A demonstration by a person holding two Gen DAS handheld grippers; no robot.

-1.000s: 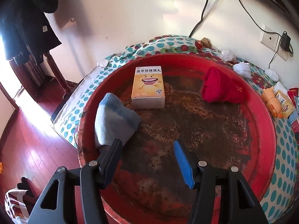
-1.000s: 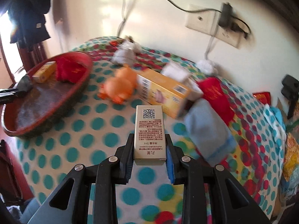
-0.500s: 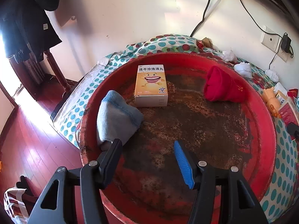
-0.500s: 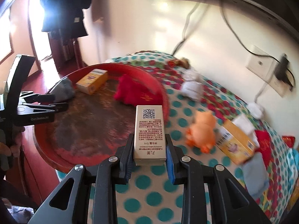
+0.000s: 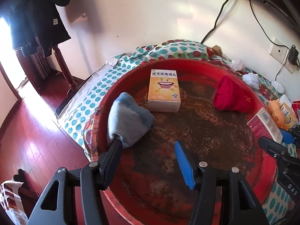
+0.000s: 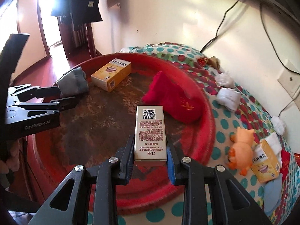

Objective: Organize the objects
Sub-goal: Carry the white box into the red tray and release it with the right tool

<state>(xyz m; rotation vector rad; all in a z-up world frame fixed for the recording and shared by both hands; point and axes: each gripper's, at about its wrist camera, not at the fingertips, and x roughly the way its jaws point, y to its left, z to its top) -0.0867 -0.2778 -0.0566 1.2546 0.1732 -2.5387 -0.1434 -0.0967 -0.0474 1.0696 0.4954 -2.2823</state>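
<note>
This was a lived-in room of a home, a bedroom or sitting room by the look of it. A dark coat (image 5: 37,18) hung at 10 o'clock on a wooden stand (image 5: 63,69) over a polished red wood floor (image 5: 31,131), with sunlight coming in through a doorway (image 6: 45,24) beside it. At 2 o'clock a wall socket (image 5: 279,51) with a plugged charger (image 5: 293,55) and trailing cables (image 5: 217,22) sat on the plain cream wall above a polka-dot cloth (image 5: 168,50), which carried a worn red tray (image 5: 266,168), rolled socks (image 6: 228,97), medicine boxes (image 5: 164,91) and an orange toy (image 6: 241,150).
</note>
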